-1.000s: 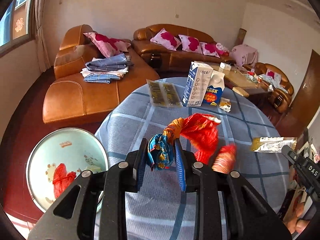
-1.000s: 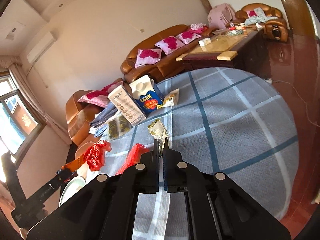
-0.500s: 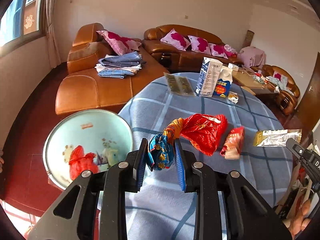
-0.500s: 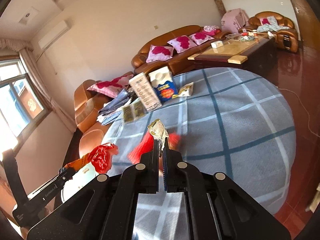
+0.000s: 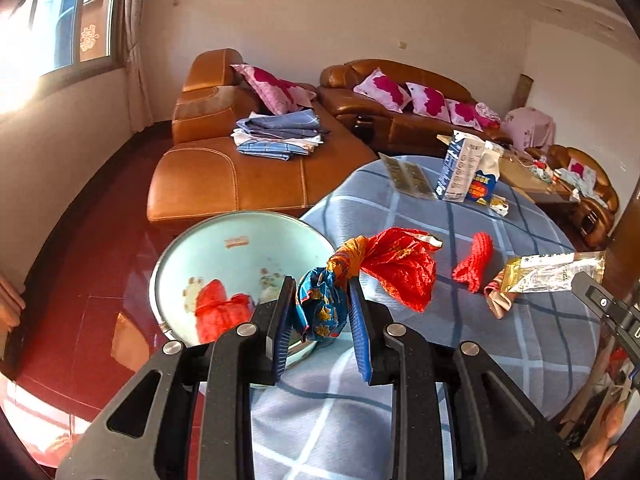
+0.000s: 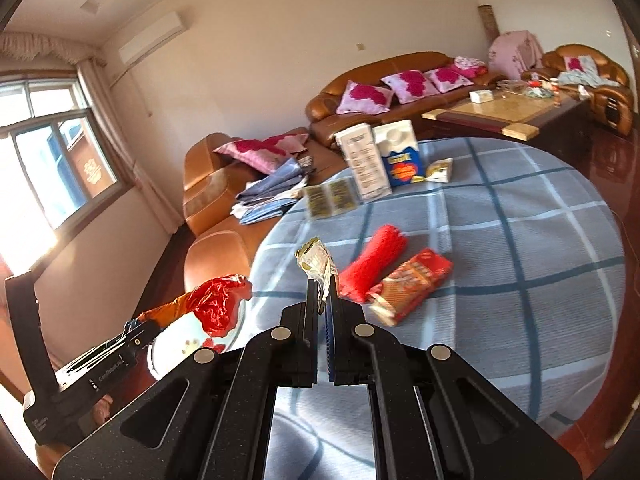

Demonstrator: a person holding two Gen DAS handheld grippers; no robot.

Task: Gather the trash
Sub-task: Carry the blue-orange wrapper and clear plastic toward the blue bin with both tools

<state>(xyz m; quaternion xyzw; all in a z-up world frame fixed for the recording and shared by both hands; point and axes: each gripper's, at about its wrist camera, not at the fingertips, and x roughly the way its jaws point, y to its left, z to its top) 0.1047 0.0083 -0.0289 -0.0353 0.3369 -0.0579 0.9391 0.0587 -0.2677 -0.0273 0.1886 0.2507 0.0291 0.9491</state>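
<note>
My left gripper (image 5: 320, 312) is shut on a crumpled red, orange and blue wrapper (image 5: 396, 260), held over the table's left edge beside a pale basin (image 5: 240, 248) on the floor that holds red trash (image 5: 218, 312). The same wrapper (image 6: 218, 302) shows in the right wrist view at lower left. My right gripper (image 6: 322, 300) is shut on a gold and clear wrapper (image 6: 316, 260), also seen as the gold wrapper (image 5: 556, 272) at the right of the left wrist view. A red crinkled wrapper (image 6: 376, 260) and a red-orange snack packet (image 6: 412, 284) lie on the blue checked tablecloth (image 6: 520, 248).
Two cartons (image 6: 396, 156), a small packet (image 6: 440, 170) and a flat clear sachet strip (image 6: 330, 198) stand at the table's far side. A brown leather sofa (image 5: 240, 176) with folded cloths (image 5: 280, 136) lies beyond the basin. A coffee table (image 6: 508, 112) stands at back right.
Both grippers have swung left with their wrappers still held. The basin now sits nearer the centre under the left gripper, and the window has come into view.
</note>
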